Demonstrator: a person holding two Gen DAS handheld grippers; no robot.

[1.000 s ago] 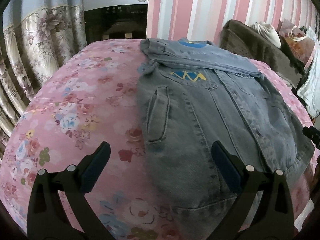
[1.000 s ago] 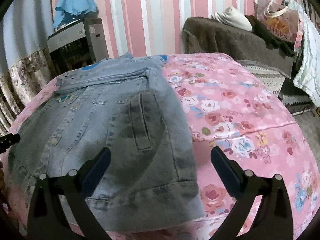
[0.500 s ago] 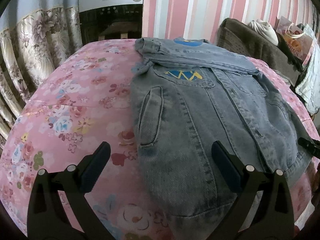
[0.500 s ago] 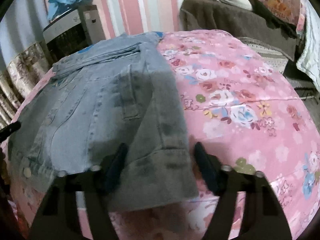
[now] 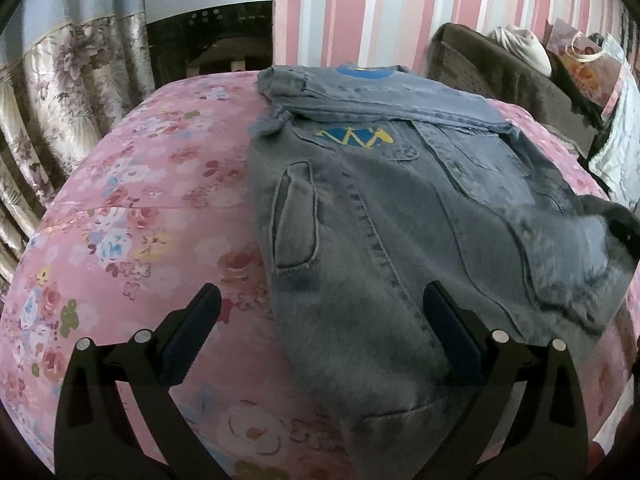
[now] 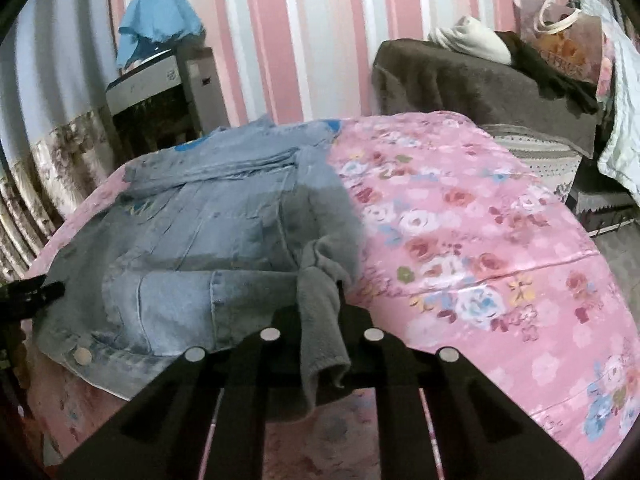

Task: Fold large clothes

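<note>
A grey-blue denim jacket [image 5: 384,216] lies front-up on a pink floral bed cover [image 5: 132,208], collar toward the far wall. My left gripper [image 5: 320,332] is open, its fingers wide apart just above the jacket's near left hem, holding nothing. My right gripper [image 6: 320,308] is shut on the jacket's near right hem corner [image 6: 320,320] and has lifted it, so the hem folds up over the jacket body [image 6: 208,232]. In the left wrist view the lifted corner [image 5: 580,264] shows at the right with the right gripper's tip [image 5: 624,232].
A dark cabinet with a silver top [image 5: 212,28] stands behind the bed by a floral curtain [image 5: 68,92]. A brown covered seat [image 6: 472,84] with a white bundle and a paper bag [image 6: 560,36] stands at the right. The bed cover [image 6: 480,248] lies right of the jacket.
My right gripper closed on the jacket's near right hem corner and lifted it up and back, folding the hem over. My left gripper stayed open and shifted only slightly.
</note>
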